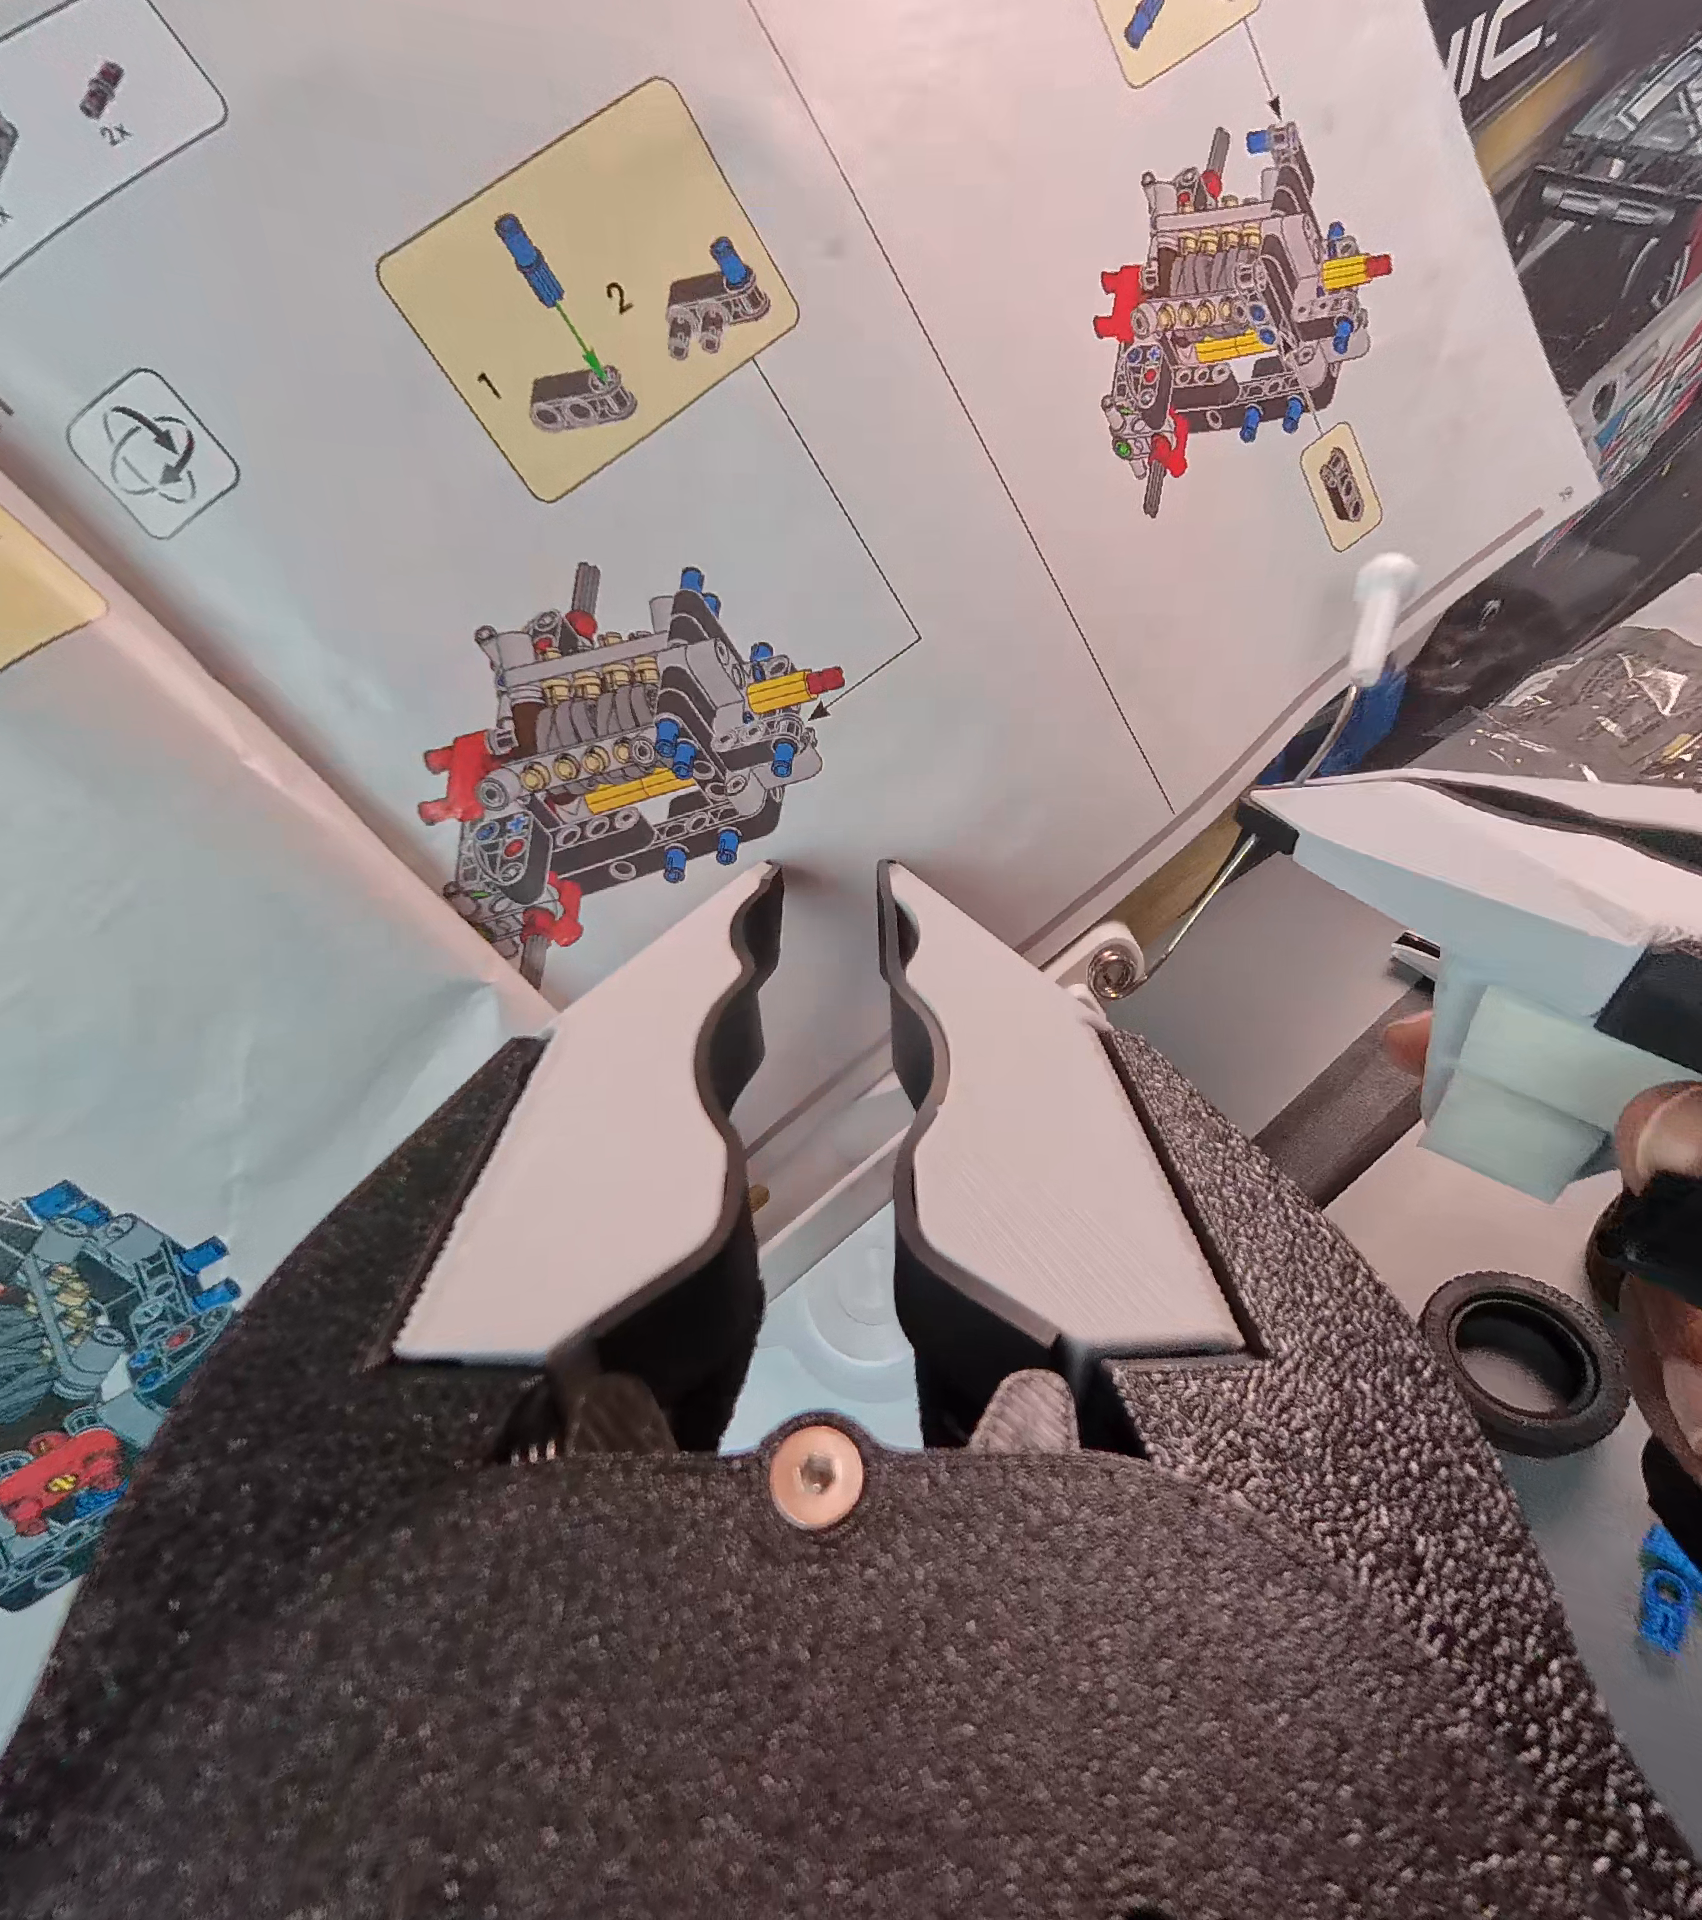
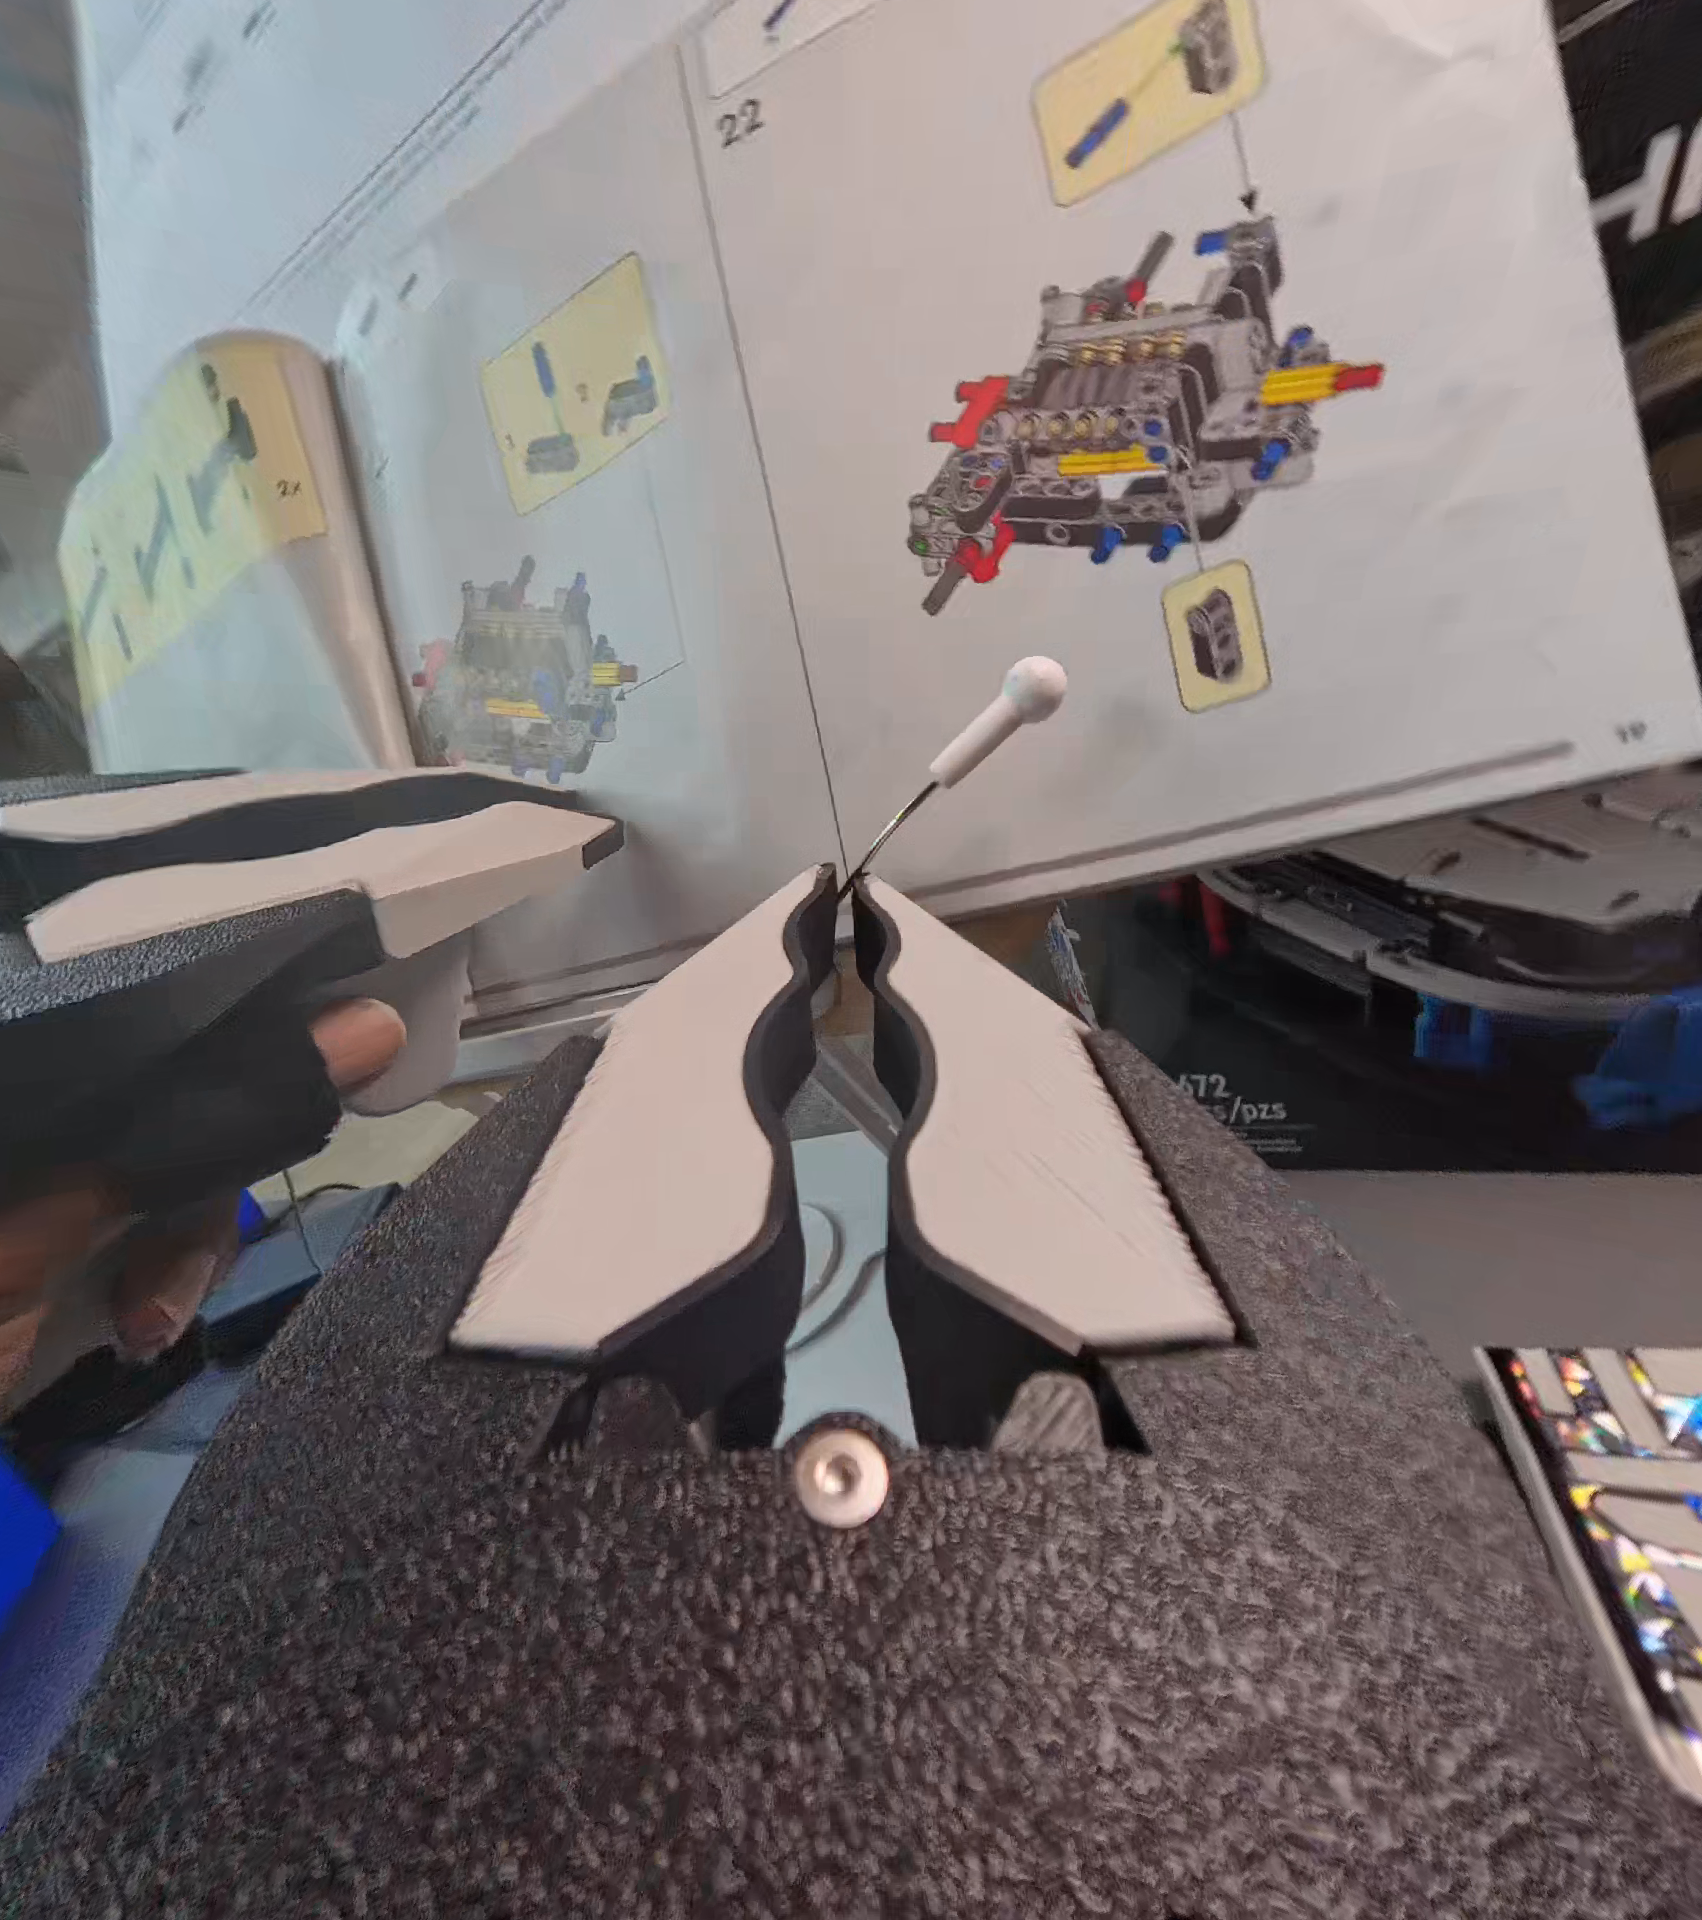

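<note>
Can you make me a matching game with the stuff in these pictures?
Things:
1. right tool
2. left tool
3. black tyre
4. instruction booklet

Descriptions:
A. lies flat on the grey surface beside the gloved hand
B. stands open behind both tools, showing building pictures
C. pinches a thin wire arm with a white tip
D. fingers apart, nothing between them

Pairs: 1-C, 2-D, 3-A, 4-B
</note>
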`<state>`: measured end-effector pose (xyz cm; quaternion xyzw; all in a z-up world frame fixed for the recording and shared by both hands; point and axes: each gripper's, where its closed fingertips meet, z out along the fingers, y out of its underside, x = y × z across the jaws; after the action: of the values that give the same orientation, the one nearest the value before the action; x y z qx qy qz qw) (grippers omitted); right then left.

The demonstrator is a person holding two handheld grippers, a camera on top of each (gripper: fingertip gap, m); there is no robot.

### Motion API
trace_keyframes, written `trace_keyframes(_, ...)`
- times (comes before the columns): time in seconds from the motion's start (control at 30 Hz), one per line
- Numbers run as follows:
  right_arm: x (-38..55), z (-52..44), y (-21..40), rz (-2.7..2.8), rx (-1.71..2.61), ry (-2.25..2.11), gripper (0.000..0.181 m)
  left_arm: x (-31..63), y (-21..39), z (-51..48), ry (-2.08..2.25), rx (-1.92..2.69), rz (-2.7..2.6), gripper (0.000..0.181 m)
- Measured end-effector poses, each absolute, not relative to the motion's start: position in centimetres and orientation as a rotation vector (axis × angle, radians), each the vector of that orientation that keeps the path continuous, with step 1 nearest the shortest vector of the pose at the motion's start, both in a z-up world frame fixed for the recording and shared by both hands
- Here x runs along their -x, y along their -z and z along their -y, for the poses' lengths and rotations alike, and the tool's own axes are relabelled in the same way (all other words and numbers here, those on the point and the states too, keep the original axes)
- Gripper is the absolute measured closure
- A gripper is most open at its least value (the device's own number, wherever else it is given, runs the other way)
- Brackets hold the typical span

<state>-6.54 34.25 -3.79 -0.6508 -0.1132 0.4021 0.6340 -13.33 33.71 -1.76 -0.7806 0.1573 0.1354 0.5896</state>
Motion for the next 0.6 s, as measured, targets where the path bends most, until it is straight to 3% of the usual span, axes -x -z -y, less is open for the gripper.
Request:
trace_keyframes(0.3, 10.3, -33.5, 2.0, 1.083, 1.147, -0.194, 0.179, 13.0, 1.5, -33.6, -0.225, 1.774, -0.376, 0.164)
trace_keyframes(0.6, 11.3, -33.1, 2.1, 1.394, 1.041, -0.007, 0.179, 14.2, 0.6, -32.4, -0.036, 1.728, -0.229, 0.152)
